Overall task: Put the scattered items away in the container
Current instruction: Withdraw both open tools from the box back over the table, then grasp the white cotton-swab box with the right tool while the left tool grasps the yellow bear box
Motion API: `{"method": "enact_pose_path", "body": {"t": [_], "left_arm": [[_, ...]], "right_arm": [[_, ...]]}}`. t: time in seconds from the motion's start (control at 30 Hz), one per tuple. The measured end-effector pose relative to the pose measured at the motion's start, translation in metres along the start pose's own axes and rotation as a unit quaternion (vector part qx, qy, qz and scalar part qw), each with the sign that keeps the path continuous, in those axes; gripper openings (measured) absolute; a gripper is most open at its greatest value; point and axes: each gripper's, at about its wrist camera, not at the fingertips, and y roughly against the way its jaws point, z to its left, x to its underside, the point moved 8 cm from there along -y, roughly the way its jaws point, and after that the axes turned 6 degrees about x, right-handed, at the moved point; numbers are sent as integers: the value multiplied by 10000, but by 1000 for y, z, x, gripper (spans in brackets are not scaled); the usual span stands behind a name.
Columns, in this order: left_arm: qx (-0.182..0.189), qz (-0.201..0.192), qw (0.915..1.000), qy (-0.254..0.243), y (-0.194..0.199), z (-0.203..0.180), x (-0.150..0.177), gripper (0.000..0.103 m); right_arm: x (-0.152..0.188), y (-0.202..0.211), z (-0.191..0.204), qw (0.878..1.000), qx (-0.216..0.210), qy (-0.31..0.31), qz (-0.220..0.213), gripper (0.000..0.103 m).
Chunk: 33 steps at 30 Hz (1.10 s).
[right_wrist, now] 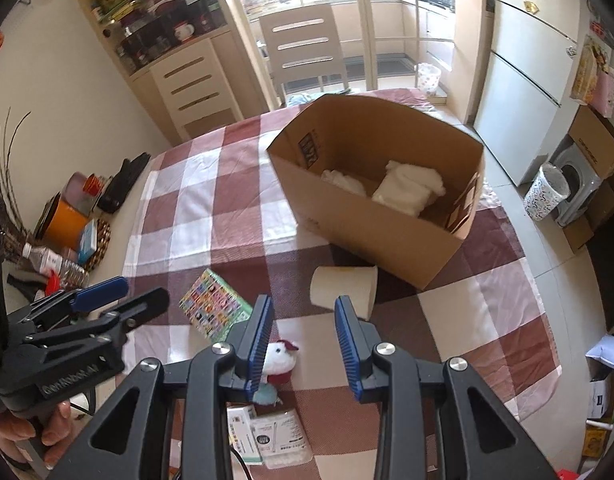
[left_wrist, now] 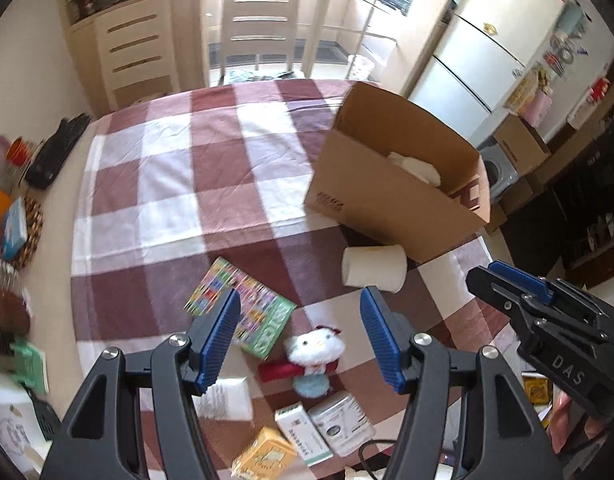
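Blue-padded left gripper (left_wrist: 301, 336) half open, empty; right gripper (right_wrist: 303, 340) narrower, empty. Both short of cardboard box (right_wrist: 371, 236), over clutter.

Nearest, well short of box: plush toy (left_wrist: 315, 350) x1; small cartons and packets, at least four, some cut off. Nearer box: colourful flat box (left_wrist: 243, 312) x1. Just before box front wall: tipped paper cup (left_wrist: 373, 274) x1. Inside box: white soft bundles (right_wrist: 407, 186) x2.

Risks, judged: cup rolling off tabletop (left_wrist: 227, 168) if nudged; crushing if squeezed; plush crowded by neighbours, double pick possible.

We see a cream drawer cabinet (right_wrist: 195, 88), a slatted chair (right_wrist: 307, 46), a white fridge (right_wrist: 527, 92) and bright daylight beyond.
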Motion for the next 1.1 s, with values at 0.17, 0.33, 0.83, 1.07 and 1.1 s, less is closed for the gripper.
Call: {"method": "enact_pose_path", "body": {"t": [0.17,0.33,0.83,1.07,1.1], "left_arm": [[-138,-29,9993,358,13,37,34,63],[-230,64,9979,604,17,68,72,63],[207,1130,9929,296,-32,65,189,63],[368,1596,9864,-158,-60,42,221,63],[384,1635,9856,-192,-63,41,225,63]], "right_arm": [[20,-4,8,9997,-84,239,55,33],[43,-11,11,9988,-156,402,230,33],[148,-60,26,9868,-496,638,1405,33],[181,-84,44,9761,-766,852,1845,33],[185,-88,46,9744,-783,891,1909,33]]}}
